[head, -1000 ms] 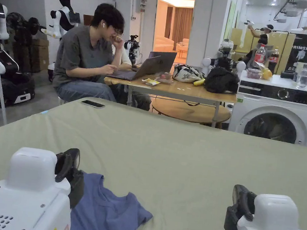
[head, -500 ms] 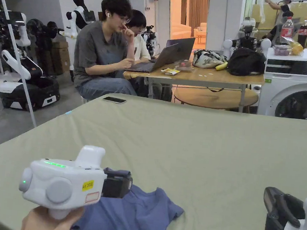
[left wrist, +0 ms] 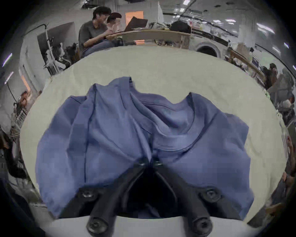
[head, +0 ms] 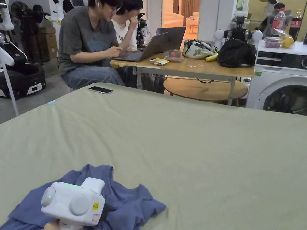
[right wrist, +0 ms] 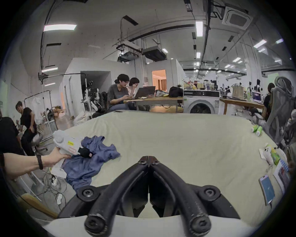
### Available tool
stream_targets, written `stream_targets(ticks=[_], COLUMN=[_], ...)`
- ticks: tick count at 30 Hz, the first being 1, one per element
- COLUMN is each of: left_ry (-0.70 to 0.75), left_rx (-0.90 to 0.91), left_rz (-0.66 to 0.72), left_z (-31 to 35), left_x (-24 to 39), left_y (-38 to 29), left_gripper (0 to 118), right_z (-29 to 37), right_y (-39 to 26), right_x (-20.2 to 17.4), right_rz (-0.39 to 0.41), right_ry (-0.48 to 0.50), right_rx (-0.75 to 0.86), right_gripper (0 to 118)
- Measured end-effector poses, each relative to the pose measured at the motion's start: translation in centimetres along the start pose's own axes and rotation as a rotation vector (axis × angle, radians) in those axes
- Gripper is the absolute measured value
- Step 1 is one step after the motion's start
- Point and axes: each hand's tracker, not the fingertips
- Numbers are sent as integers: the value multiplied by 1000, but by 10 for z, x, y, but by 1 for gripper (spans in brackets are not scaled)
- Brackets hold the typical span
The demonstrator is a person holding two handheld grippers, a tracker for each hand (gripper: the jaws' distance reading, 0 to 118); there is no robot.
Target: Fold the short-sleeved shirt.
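A pale green table carries the crumpled blue shirt at its near left corner. My left gripper has its jaws closed, pinching a fold of the shirt. My right gripper, jaws together and empty, hangs well apart from the shirt.

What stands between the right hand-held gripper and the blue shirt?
Nothing visible: bare green cover lies between the shut right hand-held gripper and the crumpled shirt. The left hand-held gripper already pinches the shirt.

One blue shirt, two hand-held grippers, one laptop, one washing machine.
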Motion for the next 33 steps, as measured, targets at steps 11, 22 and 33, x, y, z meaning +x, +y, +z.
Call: stream_targets(ticks=[11, 22, 33], left_ry=[-106, 72, -619], left_rx=[434, 673, 368], left_rz=[372, -95, -167], left_z=[140, 261, 72], left_x=[-104, -28, 250], left_y=[60, 216, 128], left_gripper=[0, 0, 0], right_z=[25, 33, 63], right_y=[8, 21, 19], right_x=[16, 23, 46], right_rz=[-10, -13, -78], right_ry=[-3, -59, -127], right_rx=[38, 68, 62], right_gripper=[0, 0, 0])
